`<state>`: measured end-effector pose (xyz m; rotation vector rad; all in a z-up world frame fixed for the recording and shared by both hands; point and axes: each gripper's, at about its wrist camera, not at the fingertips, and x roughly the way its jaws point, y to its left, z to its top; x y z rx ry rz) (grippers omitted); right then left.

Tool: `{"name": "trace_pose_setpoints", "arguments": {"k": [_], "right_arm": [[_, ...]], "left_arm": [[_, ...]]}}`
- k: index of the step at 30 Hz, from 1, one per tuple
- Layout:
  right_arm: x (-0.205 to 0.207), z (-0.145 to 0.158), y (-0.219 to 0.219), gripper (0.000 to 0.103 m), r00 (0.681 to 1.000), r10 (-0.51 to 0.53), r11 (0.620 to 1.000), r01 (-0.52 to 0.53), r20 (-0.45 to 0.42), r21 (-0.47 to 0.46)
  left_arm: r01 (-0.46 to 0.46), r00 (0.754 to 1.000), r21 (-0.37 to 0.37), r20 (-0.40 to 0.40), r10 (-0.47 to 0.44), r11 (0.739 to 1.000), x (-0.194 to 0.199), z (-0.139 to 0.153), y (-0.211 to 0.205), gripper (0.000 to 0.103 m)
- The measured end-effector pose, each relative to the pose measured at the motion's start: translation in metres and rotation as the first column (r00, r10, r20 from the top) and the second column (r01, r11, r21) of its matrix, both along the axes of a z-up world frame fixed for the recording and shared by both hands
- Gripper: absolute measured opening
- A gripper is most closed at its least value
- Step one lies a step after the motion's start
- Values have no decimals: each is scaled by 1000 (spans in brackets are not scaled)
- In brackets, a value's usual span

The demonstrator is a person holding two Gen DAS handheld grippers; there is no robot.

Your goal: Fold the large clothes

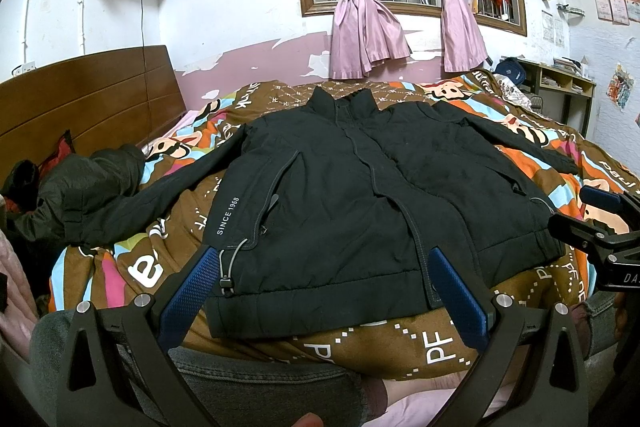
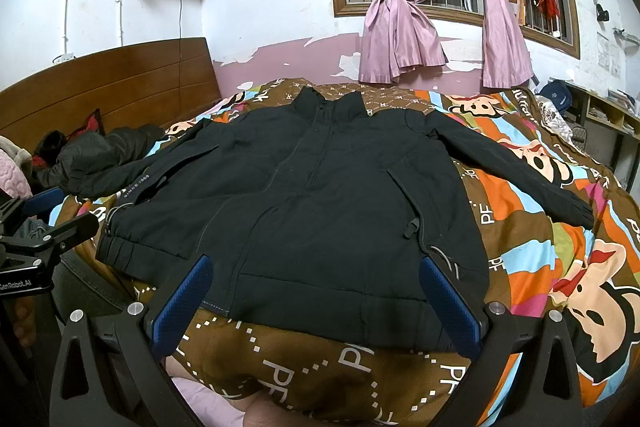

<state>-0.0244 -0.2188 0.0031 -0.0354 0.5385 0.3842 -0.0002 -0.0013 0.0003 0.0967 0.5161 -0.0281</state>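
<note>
The black jacket lies flat, front up, sleeves spread, on the patterned quilt. Its hem lies between and beyond both sets of fingertips. Left gripper and right gripper: jaws wide apart, empty, gripping nothing.

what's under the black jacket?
The black jacket lies flat on a cartoon-print quilt, sleeves spread. The quilt shows all round it; whatever lies directly beneath the jacket body is covered. Both grippers hover open, touching nothing.
</note>
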Motion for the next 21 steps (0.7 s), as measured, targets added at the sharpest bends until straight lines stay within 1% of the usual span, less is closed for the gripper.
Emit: {"name": "trace_pose_setpoints", "arguments": {"k": [17,21], "right_arm": [[1,-1,-1,103,1000,-4,1000,4,-3,-2],[7,-2,0,103,998,-58,998,57,-29,-25]], "left_arm": [[-1,1000,2,-1,1,1000,0,0,0,102],[-8,1000,-13,-26,8,1000,2,-2,-1,102]]}}
